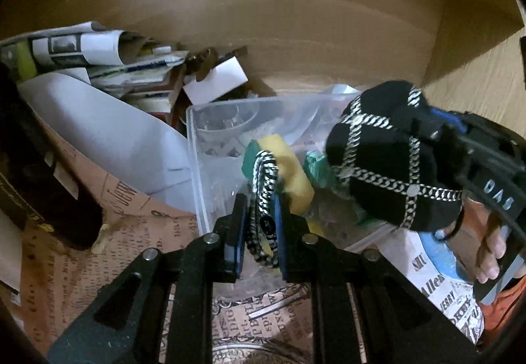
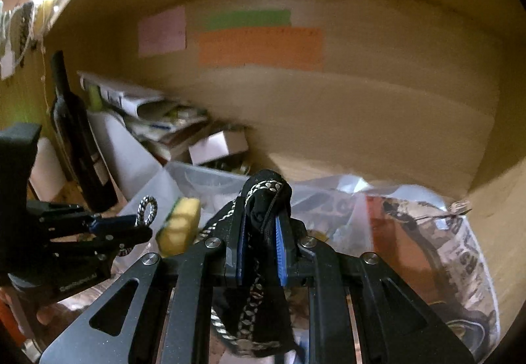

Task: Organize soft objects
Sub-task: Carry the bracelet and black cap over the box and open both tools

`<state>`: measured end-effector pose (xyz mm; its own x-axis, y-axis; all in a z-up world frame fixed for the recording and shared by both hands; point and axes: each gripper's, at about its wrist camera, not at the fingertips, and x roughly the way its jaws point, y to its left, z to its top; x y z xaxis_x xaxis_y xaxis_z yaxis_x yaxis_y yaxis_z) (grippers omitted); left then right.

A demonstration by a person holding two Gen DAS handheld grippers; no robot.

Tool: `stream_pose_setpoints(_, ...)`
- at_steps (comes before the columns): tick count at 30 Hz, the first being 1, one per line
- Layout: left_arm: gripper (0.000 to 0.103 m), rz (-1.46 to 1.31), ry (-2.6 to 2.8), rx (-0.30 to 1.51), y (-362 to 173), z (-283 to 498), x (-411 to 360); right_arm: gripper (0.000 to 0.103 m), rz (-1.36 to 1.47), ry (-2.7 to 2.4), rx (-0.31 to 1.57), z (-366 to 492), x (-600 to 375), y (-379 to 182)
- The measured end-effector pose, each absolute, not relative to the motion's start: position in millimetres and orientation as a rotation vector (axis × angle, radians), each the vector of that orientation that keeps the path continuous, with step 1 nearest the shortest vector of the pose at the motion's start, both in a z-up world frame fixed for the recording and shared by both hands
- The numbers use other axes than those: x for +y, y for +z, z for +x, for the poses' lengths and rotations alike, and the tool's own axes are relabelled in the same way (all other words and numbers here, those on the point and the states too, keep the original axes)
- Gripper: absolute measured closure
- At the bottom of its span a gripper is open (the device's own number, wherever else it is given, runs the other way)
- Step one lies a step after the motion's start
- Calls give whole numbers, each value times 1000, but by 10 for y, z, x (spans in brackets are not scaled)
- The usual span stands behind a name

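Holding 2 soft items above the clear plastic bin [image 1: 197,166], likely to drop them in with the sponge [image 1: 292,166]. The left tool [image 1: 259,216] is pressed together, pinching a black-and-white braided cord [image 1: 263,186]. The right tool [image 2: 263,226] is pinched on a black chain-patterned cloth [image 1: 391,157], which bulges beyond its fingers.

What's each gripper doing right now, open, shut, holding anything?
Left gripper: shut on a black-and-white braided cord.
Right gripper: shut on a black pouch with silver chain trim.
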<state>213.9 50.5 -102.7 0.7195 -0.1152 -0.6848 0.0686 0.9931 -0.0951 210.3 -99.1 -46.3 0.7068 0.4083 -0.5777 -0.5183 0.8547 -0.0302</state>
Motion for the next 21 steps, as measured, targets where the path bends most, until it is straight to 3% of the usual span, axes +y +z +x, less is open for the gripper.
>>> stream_pose_setpoints(2,86,-56,-104,764,-1046,2133,487,89,-209,527,628,2141,-957,-542)
stream_pose_setpoints(6,66,-35,-112,736,-1042,2098,434,85,-244,512,665,2173,-909,-651)
stream_pose_setpoints(9,60,-21,-114,723,-1016,2050,395,73,-257,506,680,2174,-917,-671)
stream_pose_setpoints(11,59,-22,-119,714,-981,2008,381,59,-258,506,677,2163,-919,-661)
stream_pose_setpoints(17,59,-38,-123,659,-807,1853,399,41,-258,509,631,2059,-943,-516)
stream_pose_setpoints(21,51,-40,-119,596,-628,1687,408,28,-249,507,576,1930,-1015,-332)
